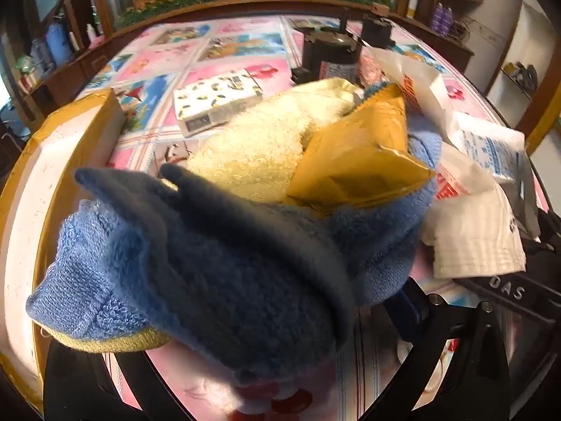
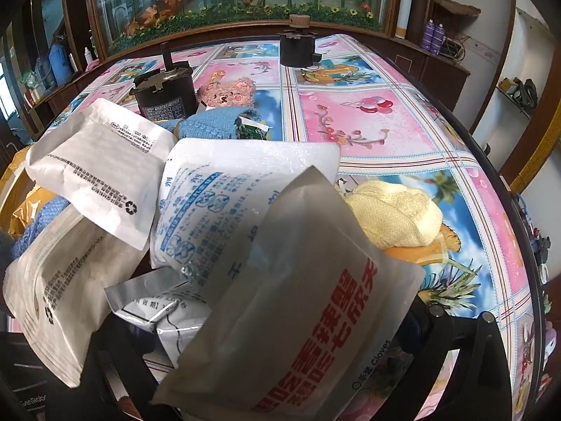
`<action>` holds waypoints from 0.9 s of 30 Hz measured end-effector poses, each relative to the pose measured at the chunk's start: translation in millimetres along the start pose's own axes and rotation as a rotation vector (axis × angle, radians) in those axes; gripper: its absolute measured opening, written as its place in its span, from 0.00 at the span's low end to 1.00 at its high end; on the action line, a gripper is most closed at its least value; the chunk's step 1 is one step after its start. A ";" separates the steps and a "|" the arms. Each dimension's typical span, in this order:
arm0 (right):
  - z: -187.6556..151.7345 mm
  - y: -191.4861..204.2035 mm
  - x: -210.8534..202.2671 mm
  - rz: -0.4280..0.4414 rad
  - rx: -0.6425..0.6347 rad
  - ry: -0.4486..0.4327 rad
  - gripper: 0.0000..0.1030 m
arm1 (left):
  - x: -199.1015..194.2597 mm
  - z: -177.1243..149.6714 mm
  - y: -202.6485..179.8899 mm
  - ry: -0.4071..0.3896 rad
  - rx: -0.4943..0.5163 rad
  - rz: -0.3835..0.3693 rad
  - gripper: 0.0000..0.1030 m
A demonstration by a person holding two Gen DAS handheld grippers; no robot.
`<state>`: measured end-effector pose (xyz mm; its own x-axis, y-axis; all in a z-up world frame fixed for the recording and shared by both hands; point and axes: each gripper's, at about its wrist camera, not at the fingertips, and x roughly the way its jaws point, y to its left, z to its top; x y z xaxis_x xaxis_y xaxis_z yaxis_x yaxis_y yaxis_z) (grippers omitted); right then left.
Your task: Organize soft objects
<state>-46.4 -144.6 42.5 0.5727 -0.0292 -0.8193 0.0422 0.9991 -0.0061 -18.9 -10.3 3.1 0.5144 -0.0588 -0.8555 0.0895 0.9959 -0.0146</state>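
Your inventory by material: blue towel, looped terry cloth, matt. Cream towel, fluffy cloth. Gold pouch, glossy foil. White packets, matt, paper-like; gloves packet, smooth semi-gloss plastic. Tablecloth, shiny printed plastic. Black cylinder, metal top. Pink bear, plush.

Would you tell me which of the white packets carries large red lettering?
The glossy packet nearest the right camera; the packet with blue print and the two with small black print carry none.
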 end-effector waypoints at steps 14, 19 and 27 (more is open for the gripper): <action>-11.4 6.7 -9.1 0.048 -0.062 0.080 1.00 | -125.1 -12.4 77.8 -0.243 -0.034 -0.136 0.86; -12.8 2.4 -11.5 0.082 -0.129 0.130 1.00 | -127.1 -27.6 85.4 -0.224 -0.007 -0.080 0.86; -22.7 -24.6 -60.3 0.093 -0.090 0.022 0.98 | -120.8 -42.4 67.1 -0.209 0.092 -0.146 0.86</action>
<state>-100.5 -166.7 79.0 0.5522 0.0637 -0.8313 -0.0846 0.9962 0.0202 -111.2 66.6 83.5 0.6545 -0.2239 -0.7221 0.2477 0.9659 -0.0750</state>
